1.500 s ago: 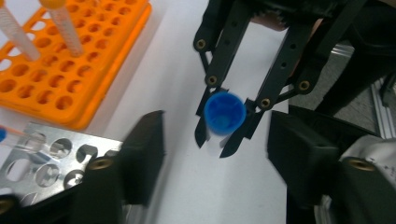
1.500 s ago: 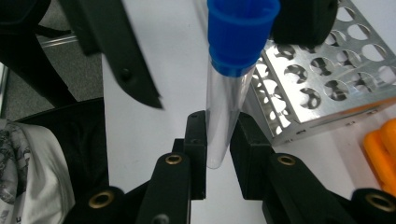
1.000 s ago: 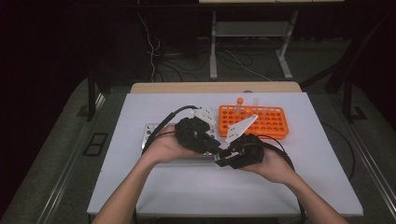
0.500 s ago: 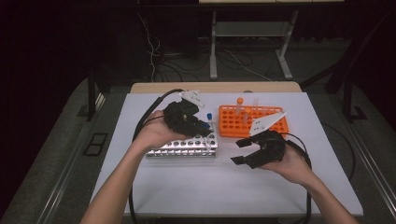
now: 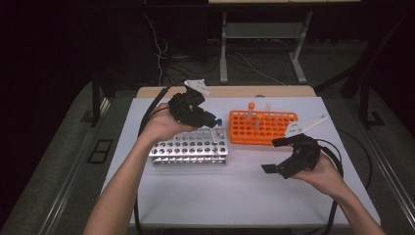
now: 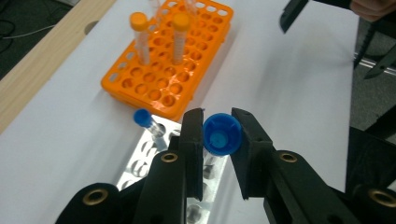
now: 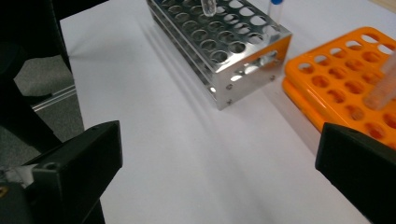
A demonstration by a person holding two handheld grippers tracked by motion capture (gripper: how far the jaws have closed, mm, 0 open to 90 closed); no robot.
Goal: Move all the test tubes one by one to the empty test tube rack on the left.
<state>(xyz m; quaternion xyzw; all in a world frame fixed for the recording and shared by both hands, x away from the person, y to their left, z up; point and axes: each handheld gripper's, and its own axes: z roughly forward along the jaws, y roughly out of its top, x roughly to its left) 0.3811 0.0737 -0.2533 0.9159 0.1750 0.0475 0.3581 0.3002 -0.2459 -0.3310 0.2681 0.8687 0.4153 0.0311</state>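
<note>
Two racks sit toward the table's far edge: metal rack and orange rack. My left gripper clamps a blue-capped tube above the metal one; right gripper, jaws just spread empty, hovers near the right edge.

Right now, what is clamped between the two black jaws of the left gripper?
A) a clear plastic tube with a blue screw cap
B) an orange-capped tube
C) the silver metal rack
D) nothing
A: in the left gripper view, the left gripper is shut on the clear plastic tube with a blue screw cap, above the silver metal rack.
</note>
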